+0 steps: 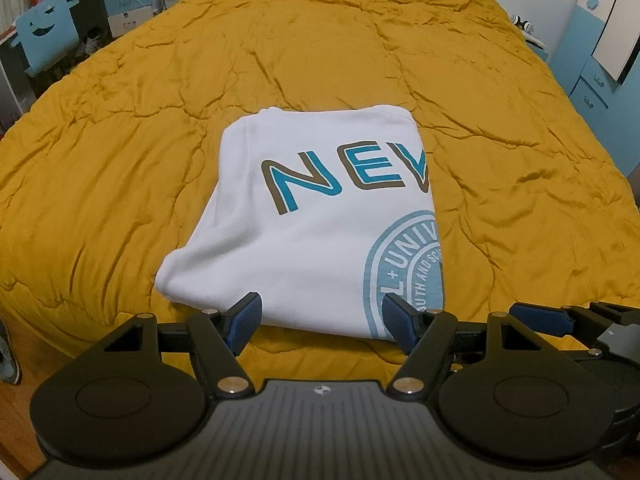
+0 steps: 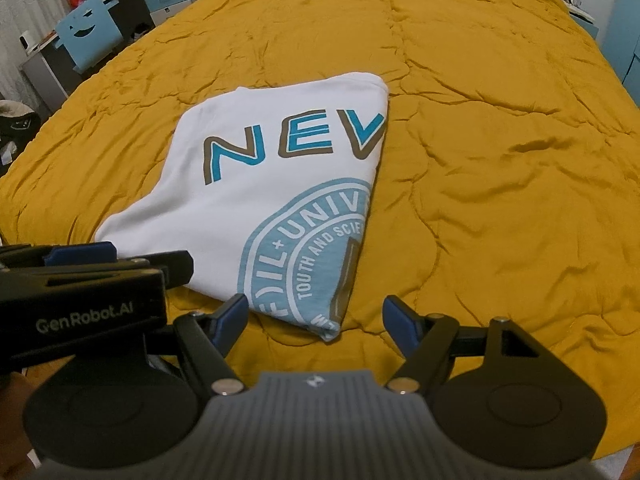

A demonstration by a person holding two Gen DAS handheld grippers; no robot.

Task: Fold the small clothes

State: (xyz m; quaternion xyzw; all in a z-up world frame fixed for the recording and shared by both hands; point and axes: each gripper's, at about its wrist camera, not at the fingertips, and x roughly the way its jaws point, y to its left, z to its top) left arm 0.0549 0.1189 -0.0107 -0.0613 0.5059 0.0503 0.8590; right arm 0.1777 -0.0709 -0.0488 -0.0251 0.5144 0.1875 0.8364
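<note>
T-shirt (image 1: pixel 304 216) — white, teal "NEV" lettering and a round teal seal print — lies on the mustard duvet (image 1: pixel 120 128) near the bed's near edge, already folded lengthwise: the right side is a clean fold that cuts the print in half, the left side is rounded and layered. Looks like a narrow stack, long axis running away from the cameras.

Left gripper (image 1: pixel 322 320) has its jaws spread wide, empty, hovering just above the shirt's near hem. Right gripper (image 2: pixel 316 320) has its jaws equally apart, also empty, sitting at the near right corner of the shirt (image 2: pixel 256 184). Neither pad is touching cloth as far as I can tell. The 2 tools are side by side, close together.

Step, my read: between folds — lengthwise fold done, crosswise fold pending, unless this counts as finished.

Next move would need both grippers to pinch the near hem through all layers, 1 at each near corner, then lift and carry it toward the far edge. Risk: soft duvet gives under the pads, so a shallow pinch may catch only the top layer and peel the stack open.
</note>
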